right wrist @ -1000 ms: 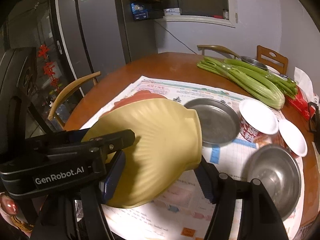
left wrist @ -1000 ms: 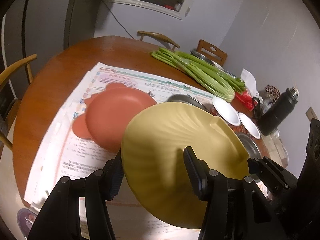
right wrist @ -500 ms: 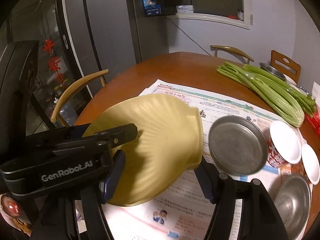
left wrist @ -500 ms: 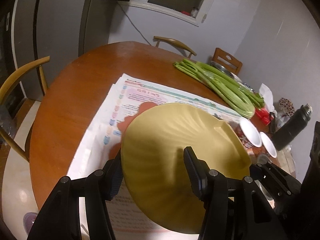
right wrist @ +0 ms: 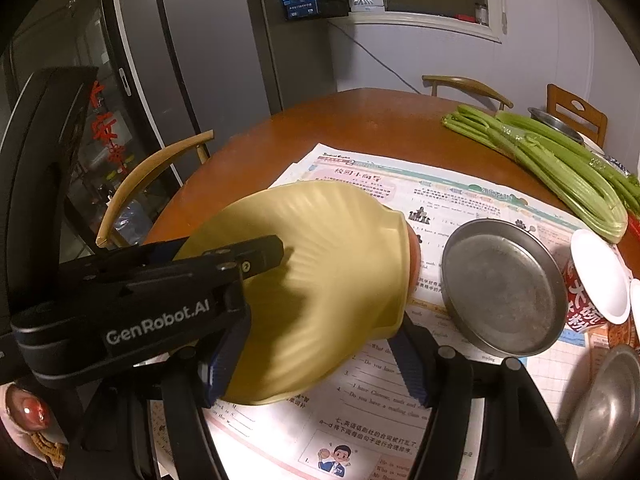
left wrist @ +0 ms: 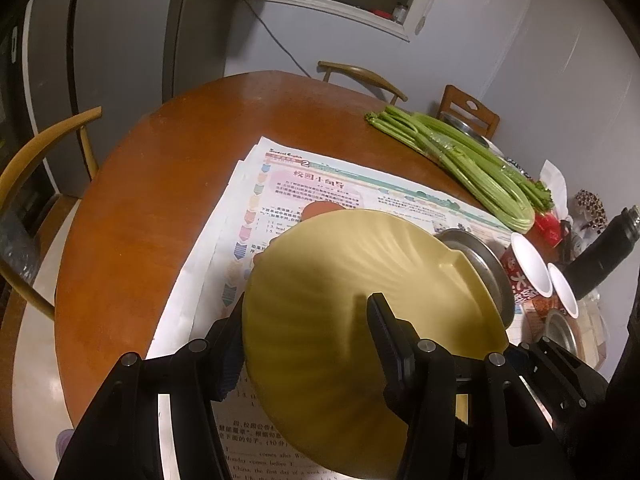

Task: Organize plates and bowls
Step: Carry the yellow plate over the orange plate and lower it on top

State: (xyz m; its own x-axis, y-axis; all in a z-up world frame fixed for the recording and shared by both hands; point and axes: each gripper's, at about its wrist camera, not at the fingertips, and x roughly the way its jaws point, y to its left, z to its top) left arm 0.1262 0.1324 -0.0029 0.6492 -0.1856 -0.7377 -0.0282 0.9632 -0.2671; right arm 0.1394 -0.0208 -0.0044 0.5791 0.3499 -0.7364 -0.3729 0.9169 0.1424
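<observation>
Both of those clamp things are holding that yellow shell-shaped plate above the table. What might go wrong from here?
1. The yellow plate is tilted and gripped only at its edges by the left gripper and the right gripper, so it might slip.
2. The pink plate lies almost hidden beneath it, so lowering blind could land it off-centre.
3. The metal plate sits close beside; the yellow rim could knock it.

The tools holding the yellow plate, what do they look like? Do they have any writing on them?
Both are black and boxy, built from angular linkage bars joined with round silver screws. The left tool has white "GenRobot.AI" lettering on its side. Each ends in two flat fingers; the pads on the right tool are ribbed and blue. No cables or sleeves show.
</observation>
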